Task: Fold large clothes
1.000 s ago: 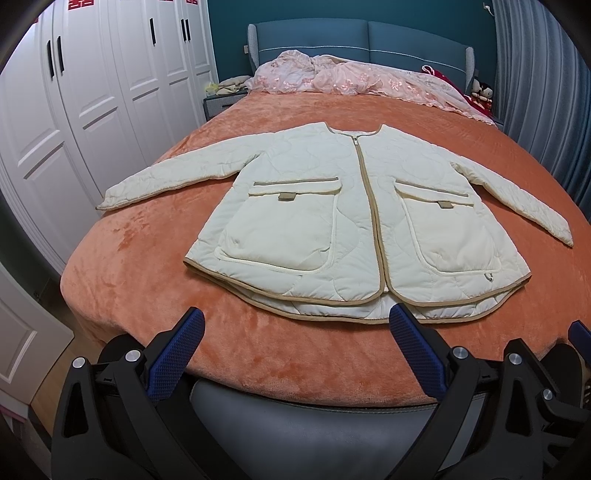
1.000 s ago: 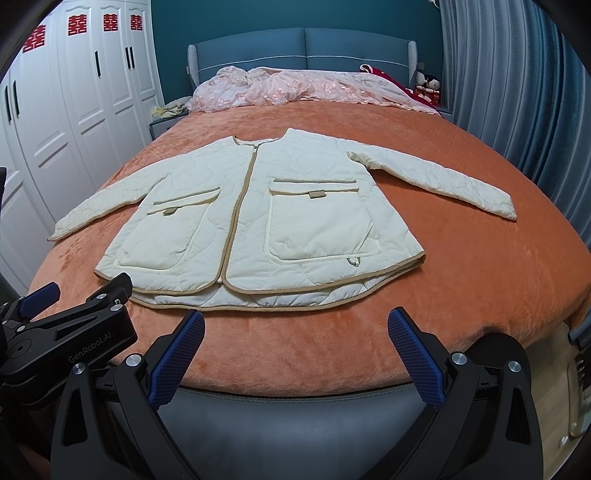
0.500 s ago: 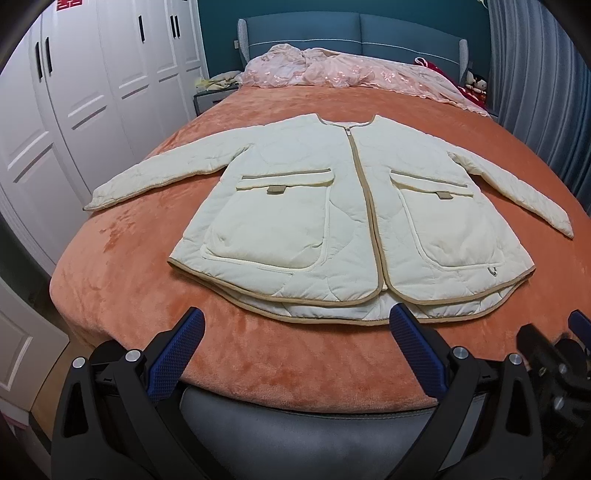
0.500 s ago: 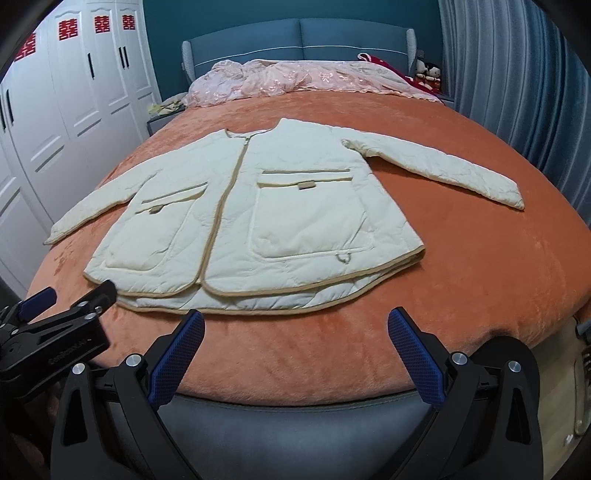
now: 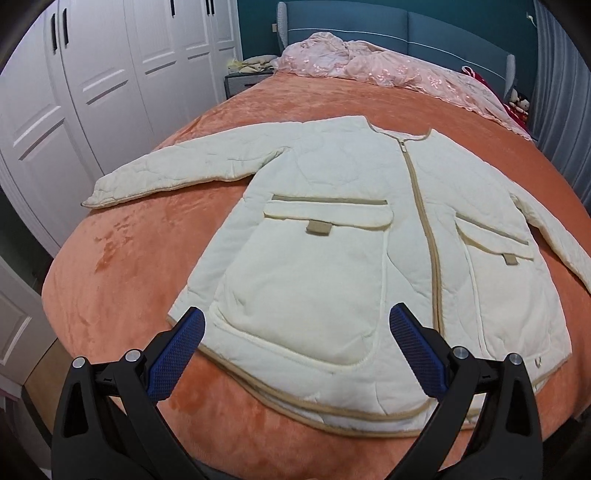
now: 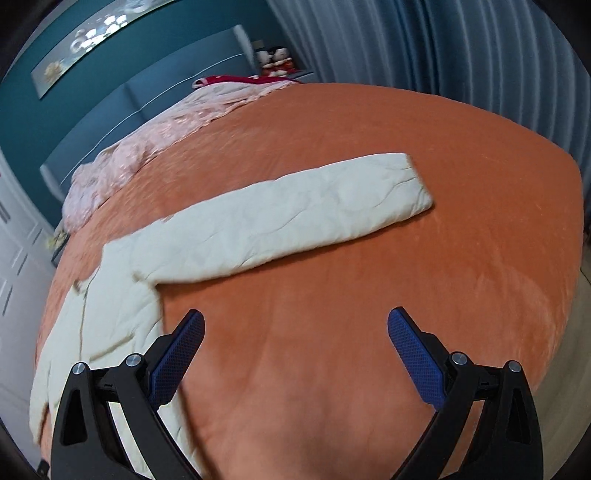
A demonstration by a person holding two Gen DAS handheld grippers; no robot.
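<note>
On the orange bedspread (image 5: 122, 280), cream quilted jacket (image 5: 332, 258) flat, zipped, sleeves outspread; both tongs (image 5: 295, 350) (image 6: 295, 350) wide apart, empty.

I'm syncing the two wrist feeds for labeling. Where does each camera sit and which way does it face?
Left wrist: on the left gripper above the hem, facing the cream quilted jacket and headboard; both fingers show, open.
Right wrist: on the right gripper, tilted, facing the jacket's right-side sleeve and curtain; both fingers show, open.
Shared: jacket, orange bedspread, pink bedding.
</note>
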